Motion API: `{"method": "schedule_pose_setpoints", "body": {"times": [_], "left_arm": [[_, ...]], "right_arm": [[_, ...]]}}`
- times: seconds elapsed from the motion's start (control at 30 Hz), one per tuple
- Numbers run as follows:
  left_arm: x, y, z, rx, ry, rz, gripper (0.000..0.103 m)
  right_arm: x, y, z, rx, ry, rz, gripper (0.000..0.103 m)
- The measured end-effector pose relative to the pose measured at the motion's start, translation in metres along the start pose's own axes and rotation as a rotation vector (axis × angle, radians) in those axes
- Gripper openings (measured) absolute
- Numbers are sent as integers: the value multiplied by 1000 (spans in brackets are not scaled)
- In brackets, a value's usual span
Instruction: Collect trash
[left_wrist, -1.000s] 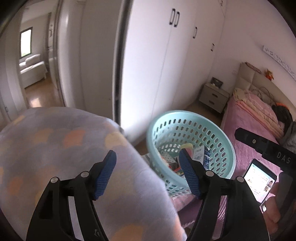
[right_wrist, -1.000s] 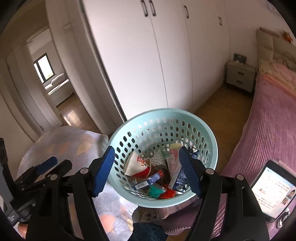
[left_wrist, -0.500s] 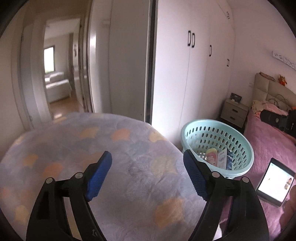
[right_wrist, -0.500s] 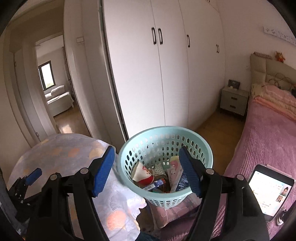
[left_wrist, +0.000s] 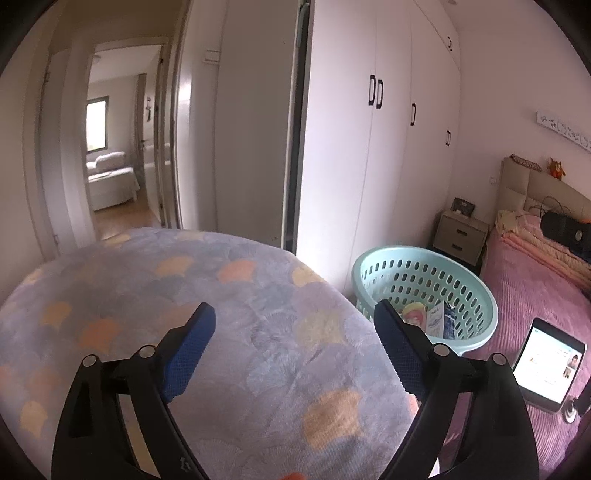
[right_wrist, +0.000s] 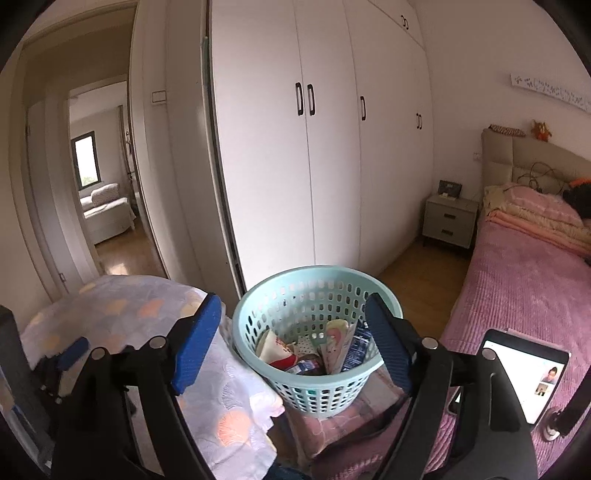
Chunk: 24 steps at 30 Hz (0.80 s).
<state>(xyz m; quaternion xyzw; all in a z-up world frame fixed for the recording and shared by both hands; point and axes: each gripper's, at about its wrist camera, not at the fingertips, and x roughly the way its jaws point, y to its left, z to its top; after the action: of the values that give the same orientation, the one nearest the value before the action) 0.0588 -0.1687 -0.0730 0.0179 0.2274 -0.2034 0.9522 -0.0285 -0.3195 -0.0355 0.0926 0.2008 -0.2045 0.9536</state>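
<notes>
Both grippers hang empty. The left gripper (left_wrist: 293, 325) has its blue pads wide apart and its jaws are opening further, with only the shell-print blanket (left_wrist: 184, 314) beneath them. The right gripper (right_wrist: 291, 325) is spreading too; the basket (right_wrist: 258, 317) shows in the gap between its pads at lower centre of that view, but the pads press on nothing.

The trash (right_wrist: 314, 350), wrappers, a paper cup and small cartons, lies piled in the bottom of the pale green basket, which looks parked on the corner of the bed (right_wrist: 517, 295) next to the blanket. From where I stand the collecting looks nearly done; I see no stray litter in either view.

The risk, I think, is the basket itself. It sits on soft, uneven bedding near an edge, so a nudge from a finger or a tug on the blanket could tip it and spill everything onto the wooden floor (right_wrist: 417, 273). The lit tablet (right_wrist: 524, 373) leans at lower right, near enough for a careless sweep to knock it.

Around it all: white wardrobe doors (right_wrist: 295, 147) fill the middle, a nightstand (right_wrist: 448, 221) stands at centre right by the headboard, and an open doorway (right_wrist: 99, 192) at left gives onto a room with a sofa.
</notes>
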Motion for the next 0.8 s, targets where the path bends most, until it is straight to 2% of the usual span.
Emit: {"method": "schedule_pose_setpoints", "body": {"times": [0.37, 0.8], "left_arm": [[1, 3, 1, -3, 2, 15, 86], [0, 4, 2, -12, 3, -4, 88]], "right_arm": [[5, 5, -5, -14, 2, 1, 78], [14, 3, -9, -19, 29, -9, 80]]}}
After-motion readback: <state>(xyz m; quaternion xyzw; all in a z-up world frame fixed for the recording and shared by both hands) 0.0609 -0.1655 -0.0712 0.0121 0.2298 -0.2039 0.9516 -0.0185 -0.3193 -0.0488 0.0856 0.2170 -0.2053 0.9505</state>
